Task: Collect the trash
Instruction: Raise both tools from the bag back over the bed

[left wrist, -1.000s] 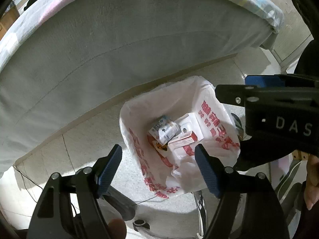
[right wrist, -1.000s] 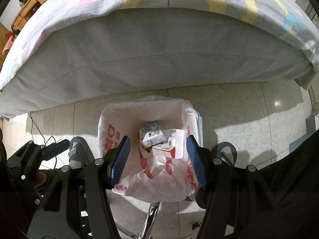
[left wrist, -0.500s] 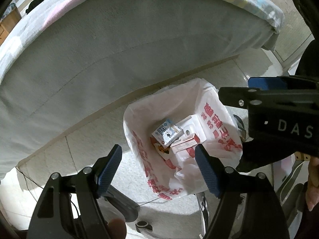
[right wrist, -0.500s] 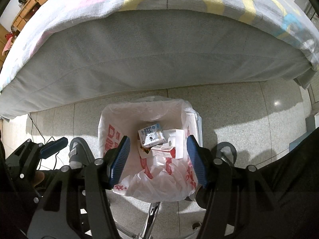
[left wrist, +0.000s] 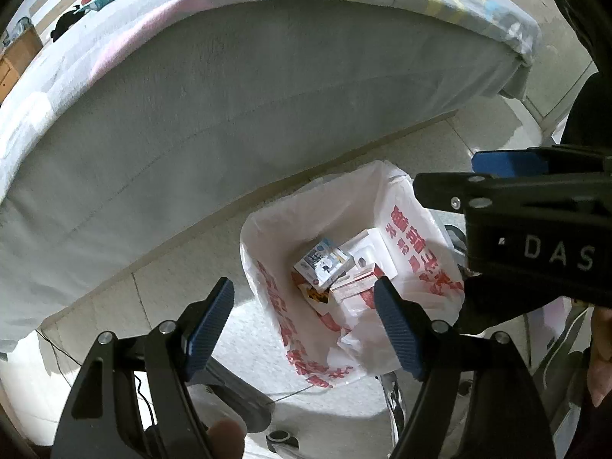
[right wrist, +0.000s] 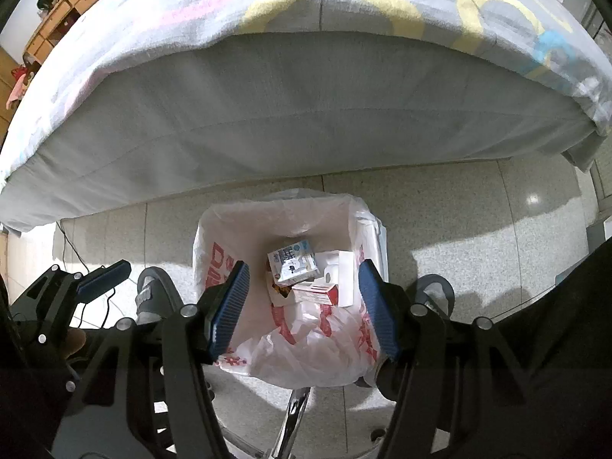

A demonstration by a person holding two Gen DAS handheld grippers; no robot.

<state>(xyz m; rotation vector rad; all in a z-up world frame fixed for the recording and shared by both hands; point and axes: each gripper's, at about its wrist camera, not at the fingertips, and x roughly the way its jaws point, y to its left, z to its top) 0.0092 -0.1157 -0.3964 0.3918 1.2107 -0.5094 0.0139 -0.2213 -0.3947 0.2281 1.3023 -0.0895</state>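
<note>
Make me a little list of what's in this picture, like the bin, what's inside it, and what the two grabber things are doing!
Bin: trash bin lined with a white bag with red print, on the tiled floor beside the bed
Inside: blue-and-white carton on top, red-and-white box, white box
Left gripper: open, empty, above the bin
Right gripper: open, empty, above the bin
Also seen: grey slippers

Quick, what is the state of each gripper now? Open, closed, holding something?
Left gripper: open, holding nothing, above the trash bag.
Right gripper: open, holding nothing, above the same bag.
</note>
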